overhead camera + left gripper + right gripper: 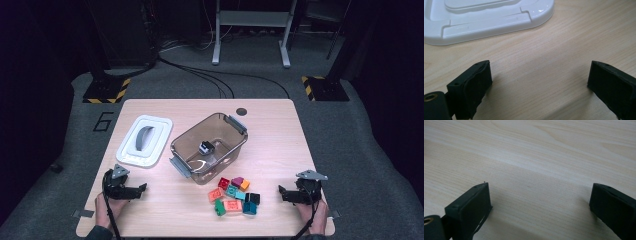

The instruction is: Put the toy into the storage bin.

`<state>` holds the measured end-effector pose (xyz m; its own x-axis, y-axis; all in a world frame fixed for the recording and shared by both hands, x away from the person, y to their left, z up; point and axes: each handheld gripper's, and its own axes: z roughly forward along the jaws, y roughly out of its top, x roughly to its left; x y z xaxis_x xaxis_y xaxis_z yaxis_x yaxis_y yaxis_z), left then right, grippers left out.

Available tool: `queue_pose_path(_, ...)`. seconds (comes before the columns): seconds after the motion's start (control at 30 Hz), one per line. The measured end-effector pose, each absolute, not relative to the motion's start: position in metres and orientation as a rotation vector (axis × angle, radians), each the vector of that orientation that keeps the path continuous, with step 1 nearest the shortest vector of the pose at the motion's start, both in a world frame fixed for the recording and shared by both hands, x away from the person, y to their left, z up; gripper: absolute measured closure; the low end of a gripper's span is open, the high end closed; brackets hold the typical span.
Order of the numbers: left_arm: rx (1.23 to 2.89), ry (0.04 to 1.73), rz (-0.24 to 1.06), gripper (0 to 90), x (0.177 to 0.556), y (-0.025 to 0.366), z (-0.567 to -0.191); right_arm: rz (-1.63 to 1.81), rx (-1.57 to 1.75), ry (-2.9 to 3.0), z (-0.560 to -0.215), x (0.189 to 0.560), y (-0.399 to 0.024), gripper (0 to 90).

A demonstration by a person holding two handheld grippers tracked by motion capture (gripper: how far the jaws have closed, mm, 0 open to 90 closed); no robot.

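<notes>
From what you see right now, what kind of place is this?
Probably a lab or studio set up for recording, not a home. A lone wooden table stands on grey carpet, yellow-black hazard-striped stand bases flank it, and cables run across the floor in a dark room.

High view: fixed above the person's side, faces forward and down, far enough to take in the whole table [150,107] plus floor behind.
Left gripper view: rides on the left gripper [539,85], looks along its jaws, very close to the tabletop, lid [486,20] edge at top.
Right gripper view: rides on the right gripper [540,206], same low close angle over bare wood.
Shared: lid [145,140] and tabletop in high and left gripper views; tabletop in all three.
</notes>
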<state>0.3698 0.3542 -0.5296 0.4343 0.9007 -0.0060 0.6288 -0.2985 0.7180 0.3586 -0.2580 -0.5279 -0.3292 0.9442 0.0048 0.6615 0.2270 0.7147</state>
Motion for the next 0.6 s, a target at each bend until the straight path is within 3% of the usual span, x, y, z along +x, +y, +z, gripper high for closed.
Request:
queue_pose_path(0.23,2.036,1.277,0.544,4.1,0.368,0.356,-0.53,0.934,1.503,2.079,-0.526,0.359,-0.261,4.0)
queue_pose_path(0.6,2.036,1.277,0.54,3.6,0.367,0.355,-0.53,1.054,1.453,2.171,-0.507,0.359,-0.227,5.5)
